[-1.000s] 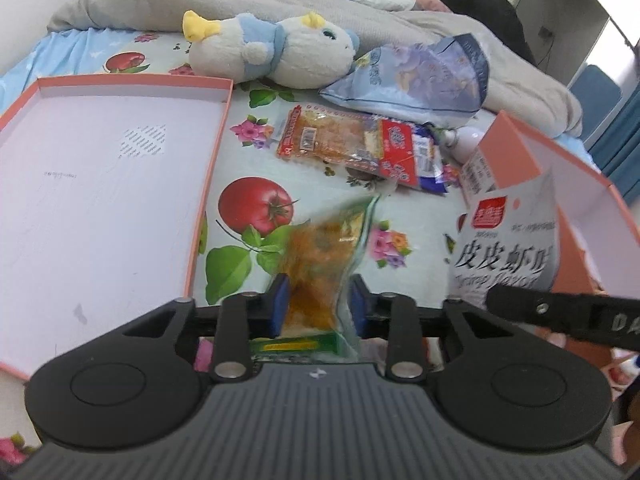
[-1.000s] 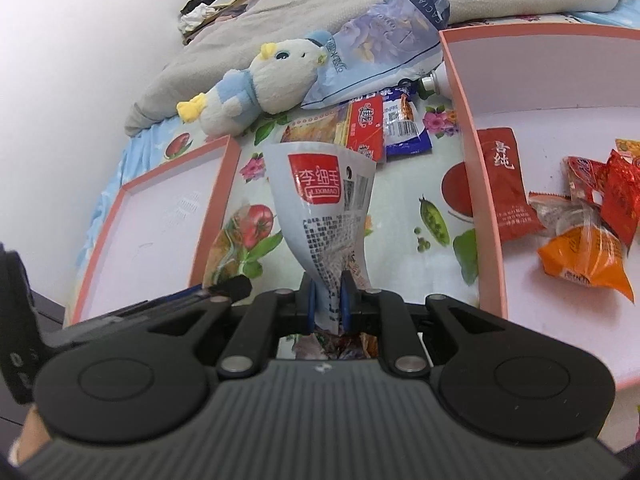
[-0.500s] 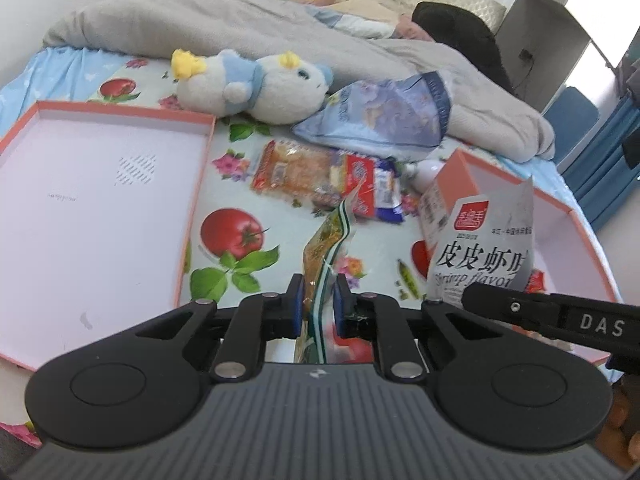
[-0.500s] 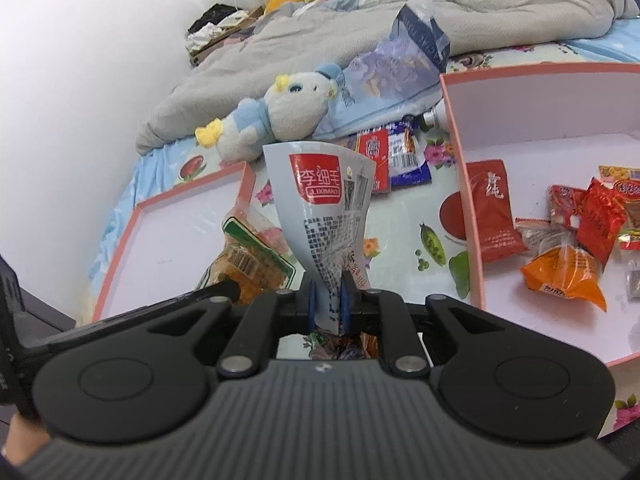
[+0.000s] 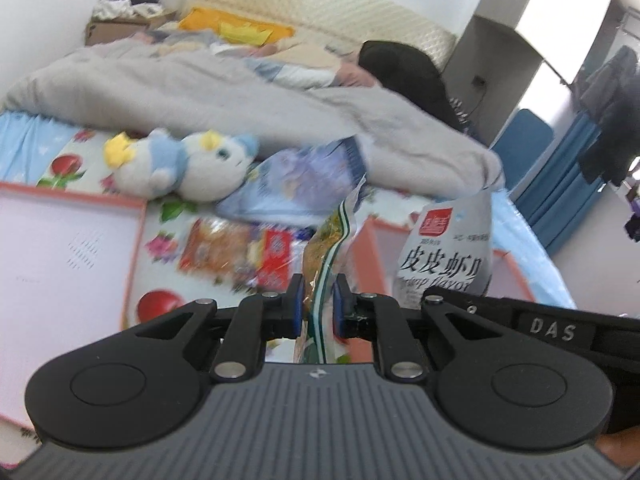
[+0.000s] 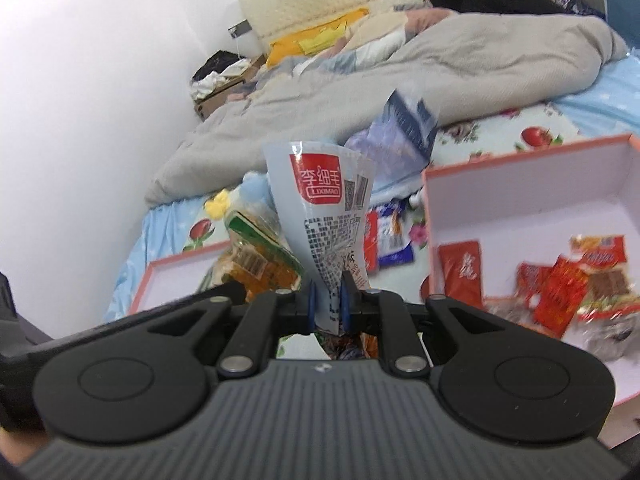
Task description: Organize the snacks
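- My green-edged clear snack bag (image 5: 325, 248) of orange pieces stands upright, pinched edge-on.
- My pale blue shrimp-flavour packet (image 6: 326, 216) with a red logo stands upright, crumpled at its base.
- Red and orange packets (image 6: 560, 280) lie in the pink-rimmed box (image 6: 428, 216).

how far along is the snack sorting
Done: several red and orange packets already lie in the right box. In hand: the left tongs grip a green-edged snack bag, the right tongs a pale shrimp-flavour bag. Left: packets on the sheet; the left box looks bare.
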The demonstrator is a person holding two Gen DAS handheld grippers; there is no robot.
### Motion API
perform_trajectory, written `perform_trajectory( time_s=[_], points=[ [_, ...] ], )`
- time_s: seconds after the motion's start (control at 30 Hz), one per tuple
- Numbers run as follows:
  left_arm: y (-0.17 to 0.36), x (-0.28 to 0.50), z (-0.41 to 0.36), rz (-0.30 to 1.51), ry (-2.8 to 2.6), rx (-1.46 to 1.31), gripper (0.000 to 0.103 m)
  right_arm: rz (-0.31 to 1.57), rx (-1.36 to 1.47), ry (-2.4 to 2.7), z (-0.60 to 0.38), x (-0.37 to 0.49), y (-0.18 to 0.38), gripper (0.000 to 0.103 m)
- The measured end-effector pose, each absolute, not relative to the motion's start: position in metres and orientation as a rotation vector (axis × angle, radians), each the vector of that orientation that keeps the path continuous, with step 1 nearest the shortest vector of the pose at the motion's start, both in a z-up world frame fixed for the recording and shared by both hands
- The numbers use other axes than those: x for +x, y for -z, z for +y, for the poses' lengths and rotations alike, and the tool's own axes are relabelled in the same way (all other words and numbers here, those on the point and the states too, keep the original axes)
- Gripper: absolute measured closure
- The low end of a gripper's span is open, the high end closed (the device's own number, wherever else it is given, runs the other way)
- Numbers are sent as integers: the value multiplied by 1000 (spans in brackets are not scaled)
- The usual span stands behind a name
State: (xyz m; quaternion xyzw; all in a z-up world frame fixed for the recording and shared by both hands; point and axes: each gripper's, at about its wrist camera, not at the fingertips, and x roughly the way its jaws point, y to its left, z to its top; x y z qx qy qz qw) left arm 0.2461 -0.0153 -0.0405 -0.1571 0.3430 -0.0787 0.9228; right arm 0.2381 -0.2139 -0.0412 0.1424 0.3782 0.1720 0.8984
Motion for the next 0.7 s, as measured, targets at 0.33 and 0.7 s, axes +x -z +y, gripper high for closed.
perform_trajectory(
  time_s=[0.33,0.7],
  points=[
    [-23,275,-78,591,279,-297,86,677,292,-304,-267,253,-6,88],
    [7,301,-173,690,397,-247,86,703,267,-178,-339,254,16,88]
  ],
)
